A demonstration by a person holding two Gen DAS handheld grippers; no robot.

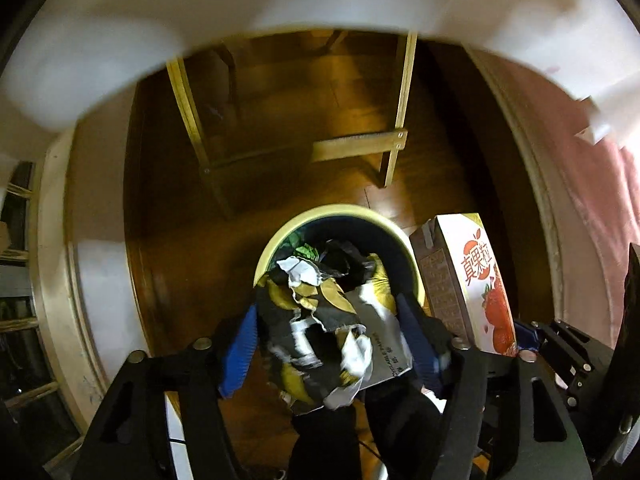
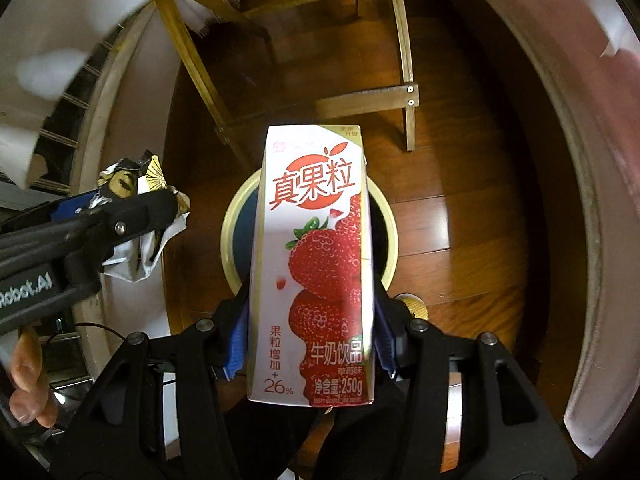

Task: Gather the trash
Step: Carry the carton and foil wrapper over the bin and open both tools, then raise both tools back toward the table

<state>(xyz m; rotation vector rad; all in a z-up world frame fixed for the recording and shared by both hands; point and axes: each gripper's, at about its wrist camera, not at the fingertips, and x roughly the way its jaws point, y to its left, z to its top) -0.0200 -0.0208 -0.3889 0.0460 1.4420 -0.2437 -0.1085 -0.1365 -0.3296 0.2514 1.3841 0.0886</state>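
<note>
My left gripper is shut on a crumpled black, gold and white wrapper and holds it just above a round bin with a pale yellow rim that has trash inside. My right gripper is shut on a white strawberry milk carton, held upright over the same bin. The carton shows right of the bin in the left wrist view. The left gripper with the wrapper shows at the left of the right wrist view.
The bin stands on a dark wooden floor. A wooden chair frame stands behind the bin; its legs also show in the right wrist view. Pale round table edges and cloth curve around both views. A hand holds the left tool.
</note>
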